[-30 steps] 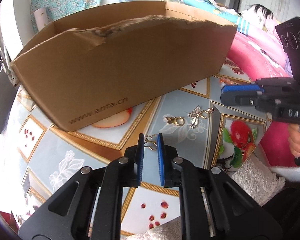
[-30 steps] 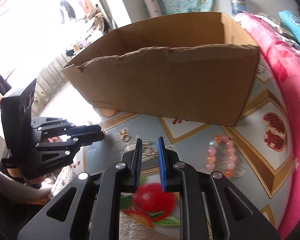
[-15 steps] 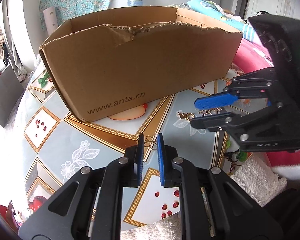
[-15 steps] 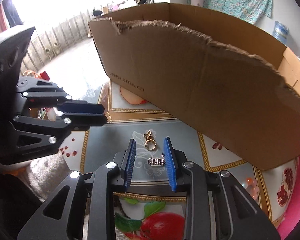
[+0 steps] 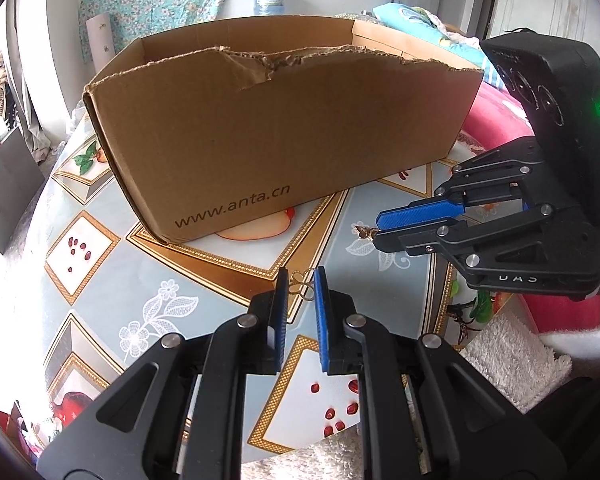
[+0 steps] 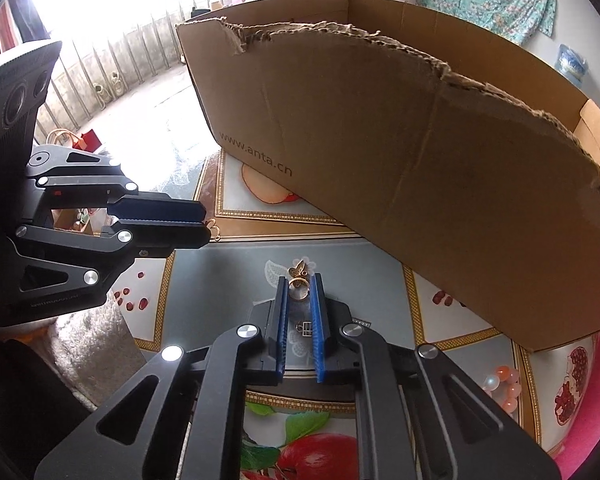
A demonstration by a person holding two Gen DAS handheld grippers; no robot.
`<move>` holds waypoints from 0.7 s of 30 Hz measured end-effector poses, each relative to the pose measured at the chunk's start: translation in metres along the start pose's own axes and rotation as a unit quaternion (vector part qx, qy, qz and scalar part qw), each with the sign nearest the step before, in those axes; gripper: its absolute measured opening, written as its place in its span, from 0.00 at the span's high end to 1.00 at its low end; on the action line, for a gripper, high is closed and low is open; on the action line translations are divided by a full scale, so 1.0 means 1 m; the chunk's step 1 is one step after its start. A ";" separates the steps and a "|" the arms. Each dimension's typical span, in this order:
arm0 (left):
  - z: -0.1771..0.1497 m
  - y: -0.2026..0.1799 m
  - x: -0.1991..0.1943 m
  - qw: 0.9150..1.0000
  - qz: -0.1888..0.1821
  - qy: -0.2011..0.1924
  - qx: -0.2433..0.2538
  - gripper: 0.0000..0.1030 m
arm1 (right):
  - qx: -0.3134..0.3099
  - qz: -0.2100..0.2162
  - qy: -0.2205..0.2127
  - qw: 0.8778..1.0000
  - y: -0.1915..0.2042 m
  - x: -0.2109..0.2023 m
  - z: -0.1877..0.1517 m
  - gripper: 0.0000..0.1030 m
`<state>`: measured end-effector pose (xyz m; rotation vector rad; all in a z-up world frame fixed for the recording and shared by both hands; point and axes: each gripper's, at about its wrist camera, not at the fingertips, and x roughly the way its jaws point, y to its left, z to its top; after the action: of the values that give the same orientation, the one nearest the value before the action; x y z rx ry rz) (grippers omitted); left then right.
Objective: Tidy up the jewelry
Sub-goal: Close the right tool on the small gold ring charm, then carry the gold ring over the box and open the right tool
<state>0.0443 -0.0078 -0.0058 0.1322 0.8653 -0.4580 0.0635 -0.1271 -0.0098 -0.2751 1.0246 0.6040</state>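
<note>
Left gripper [image 5: 300,280]: blue fingers [image 5: 281,300] held narrowly apart, pinching a thin gold wire piece [image 5: 302,284] at the tips, lifted above the patterned worktop [image 5: 148,292]. Seen from the right wrist camera as a black frame to the left of the right fingers, pads nearly pressed together, a gold loop [image 6: 212,227] poking out at their tips.

Right gripper [image 6: 299,280]: blue fingers [image 6: 315,320] a small way apart, closed on a gold ring [image 6: 299,282] right at the tips, its butterfly-shaped ornament sticking out just past them. Seen from the left wrist camera off to the right of the left fingers, tips holding a small gold bit [image 5: 366,233]; cannot tell from that side whether raised or resting on the worktop.

Between the right fingers, nearer the palm and lower down, a small silver rectangular charm [image 6: 306,327] lying on the worktop. Well to the right of the right fingers, near the box corner, a bracelet of pink and white beads [image 6: 502,386].

Ahead of both pairs of fingers, a brown cardboard box [image 5: 284,132] with a torn top edge, open at the top, standing on the worktop, printed "www.anta.cn" on its near wall. Inside of the box hidden by that wall.
</note>
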 end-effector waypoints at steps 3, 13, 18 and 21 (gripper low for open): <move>-0.001 0.000 -0.003 1.000 0.001 -0.002 0.000 0.89 | 0.010 0.003 -0.004 1.000 -0.002 -0.002 -0.003 0.90; 0.014 0.004 -0.034 0.998 -0.036 -0.048 -0.015 0.89 | 0.033 0.026 -0.077 0.996 -0.007 -0.073 0.000 0.90; 0.049 0.007 -0.078 0.991 -0.059 -0.120 0.003 0.89 | 0.033 0.022 -0.153 0.987 -0.012 -0.129 0.027 0.90; 0.082 0.012 -0.090 0.987 -0.066 -0.143 0.019 0.89 | 0.033 0.013 -0.180 0.983 -0.025 -0.148 0.050 0.89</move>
<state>0.0567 0.0095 0.1148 0.0420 0.5844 -0.6018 0.0588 -0.1733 0.1416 -0.0888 0.6974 0.6164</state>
